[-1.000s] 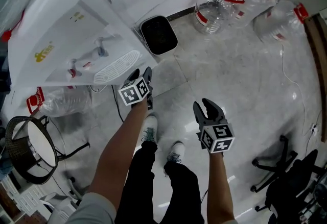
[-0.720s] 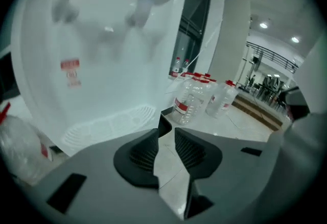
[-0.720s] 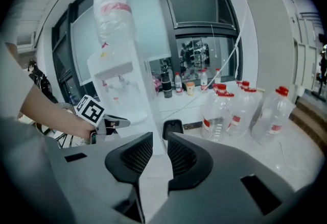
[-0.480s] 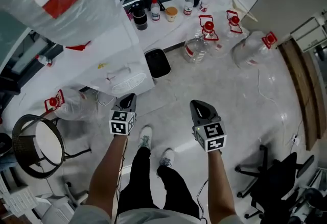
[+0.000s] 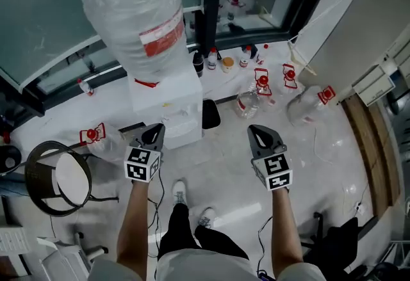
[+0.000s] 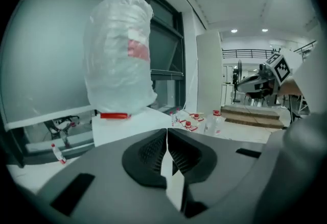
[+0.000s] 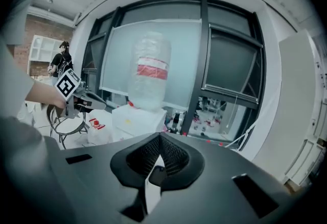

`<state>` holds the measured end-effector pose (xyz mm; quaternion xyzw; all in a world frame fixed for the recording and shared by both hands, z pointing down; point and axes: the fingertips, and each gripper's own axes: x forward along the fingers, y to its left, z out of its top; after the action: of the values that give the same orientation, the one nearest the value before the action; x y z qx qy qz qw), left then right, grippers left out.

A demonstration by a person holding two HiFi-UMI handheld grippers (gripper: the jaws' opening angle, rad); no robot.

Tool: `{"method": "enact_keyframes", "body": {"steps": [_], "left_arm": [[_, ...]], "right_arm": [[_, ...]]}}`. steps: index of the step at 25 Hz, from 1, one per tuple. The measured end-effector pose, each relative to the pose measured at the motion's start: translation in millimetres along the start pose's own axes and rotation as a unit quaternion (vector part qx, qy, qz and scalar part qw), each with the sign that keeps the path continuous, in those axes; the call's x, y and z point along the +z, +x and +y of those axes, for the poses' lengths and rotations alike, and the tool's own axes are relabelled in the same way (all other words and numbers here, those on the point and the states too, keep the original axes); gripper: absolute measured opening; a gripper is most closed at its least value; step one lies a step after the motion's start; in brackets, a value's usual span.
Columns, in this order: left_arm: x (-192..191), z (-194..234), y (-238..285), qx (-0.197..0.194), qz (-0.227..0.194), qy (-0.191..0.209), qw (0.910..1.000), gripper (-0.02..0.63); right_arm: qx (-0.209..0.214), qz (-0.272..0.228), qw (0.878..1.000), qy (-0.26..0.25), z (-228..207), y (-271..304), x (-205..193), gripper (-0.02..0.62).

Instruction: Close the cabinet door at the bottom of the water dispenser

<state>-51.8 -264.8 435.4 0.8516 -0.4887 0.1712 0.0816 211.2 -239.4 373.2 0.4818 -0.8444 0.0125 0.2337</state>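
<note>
L hand-held gripper [image 5: 154, 130] & R hand-held gripper [image 5: 260, 133] both shut, empty, facing water dispenser [image 5: 168, 99].

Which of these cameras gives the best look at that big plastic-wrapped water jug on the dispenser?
The left gripper view: the water jug looms large and side-on, top to neck. The head view shows the jug foreshortened from above; the right gripper view shows it whole but smaller.

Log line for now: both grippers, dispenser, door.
left gripper: shut, empty | right gripper: shut, empty | dispenser: ahead, untouched | door: not in view
</note>
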Motion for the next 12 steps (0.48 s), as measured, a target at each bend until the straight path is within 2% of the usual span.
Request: {"method": "enact_keyframes", "body": {"steps": [4, 8, 12], "left_arm": [[57.8, 13.9, -38.8, 0.027, -0.026, 0.062, 0.9974, 0.026], [115.5, 19.7, -71.6, 0.037, -0.069, 0.077, 0.9940, 0.026], [161.0, 20.9, -94.2, 0.050, -0.103, 0.094, 0.9891, 0.026]], "right_arm": [[0.008, -0.042, 0.999, -0.013, 7.3, -10.1, 59.5, 0.028], [0.021, -0.060, 0.998, -0.028, 17.0, -16.4, 105.3, 0.028], [0.023, -0.113, 0.992, -0.042, 21.8, -21.4, 156.2, 0.028]]}}
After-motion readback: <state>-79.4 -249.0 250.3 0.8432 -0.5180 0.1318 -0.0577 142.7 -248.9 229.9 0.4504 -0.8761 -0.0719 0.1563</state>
